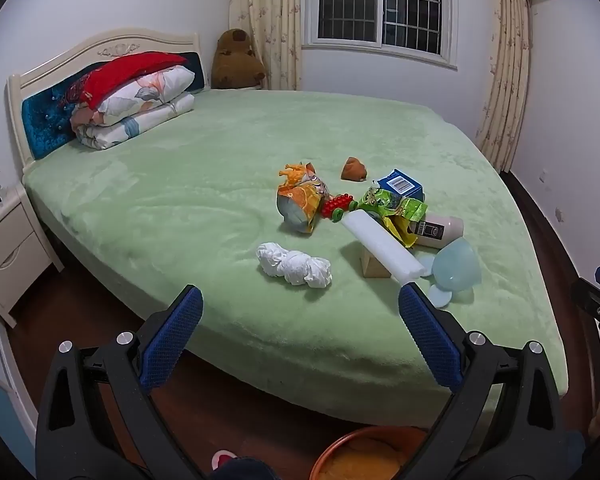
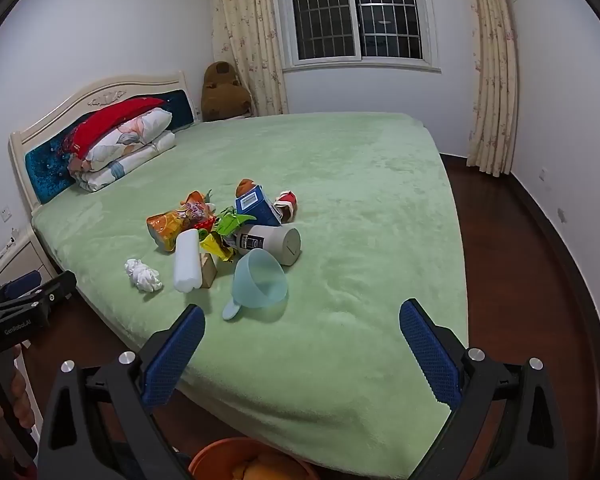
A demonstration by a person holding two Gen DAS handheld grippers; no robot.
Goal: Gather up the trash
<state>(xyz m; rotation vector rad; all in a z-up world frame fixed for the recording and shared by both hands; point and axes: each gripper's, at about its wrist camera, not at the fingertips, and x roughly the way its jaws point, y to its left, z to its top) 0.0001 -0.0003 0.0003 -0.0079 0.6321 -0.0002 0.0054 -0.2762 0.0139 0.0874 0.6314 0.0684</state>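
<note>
A heap of litter lies on the green bed near its foot: a crumpled white tissue, an orange snack bag, a white foam block, a green wrapper, a blue carton, a beige cylinder and a pale blue cup. The same heap shows in the right wrist view, with the tissue and the cup nearest. My left gripper stands open over the bed's edge, just short of the tissue. My right gripper is open too, nothing between its fingers.
An orange bin sits on the floor below the bed's edge, also low in the right wrist view as the bin. Folded bedding is stacked at the headboard. A nightstand stands left, a plush toy in the corner.
</note>
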